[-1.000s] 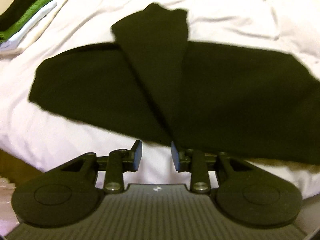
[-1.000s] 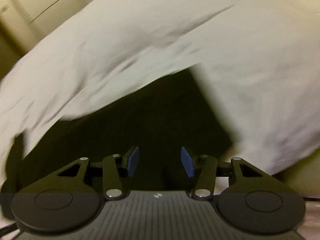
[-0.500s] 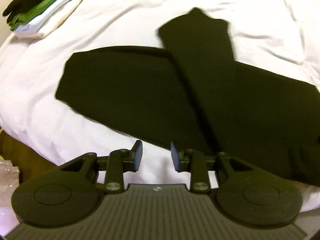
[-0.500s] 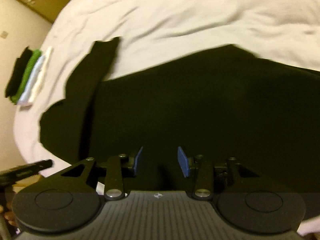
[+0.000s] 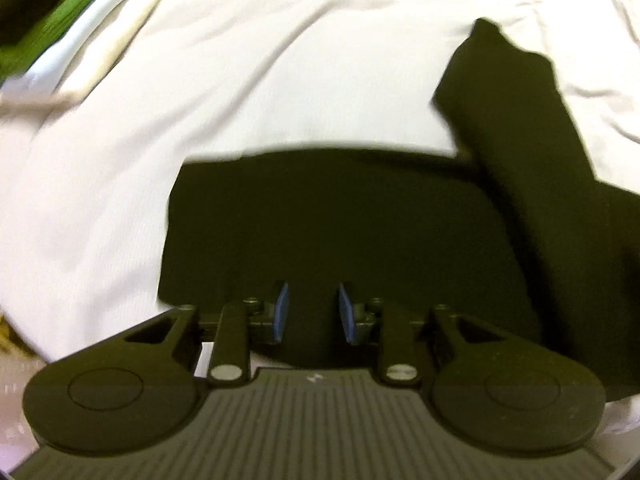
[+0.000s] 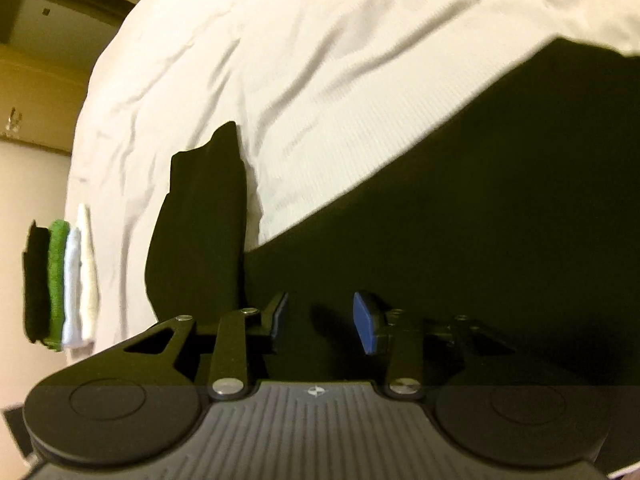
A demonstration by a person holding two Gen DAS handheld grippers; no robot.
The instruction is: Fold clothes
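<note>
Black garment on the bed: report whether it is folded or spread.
Partly folded: the black garment lies flat on the white sheet, one sleeve folded across it.

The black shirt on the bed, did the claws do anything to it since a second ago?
Both claws moved in close over the black shirt: the left claw toward its left end, the right claw swinging round from the white sheet onto the dark cloth. Neither took hold; both stayed open. The shirt, its sleeve still folded across, and the folded pile lie unchanged.
</note>
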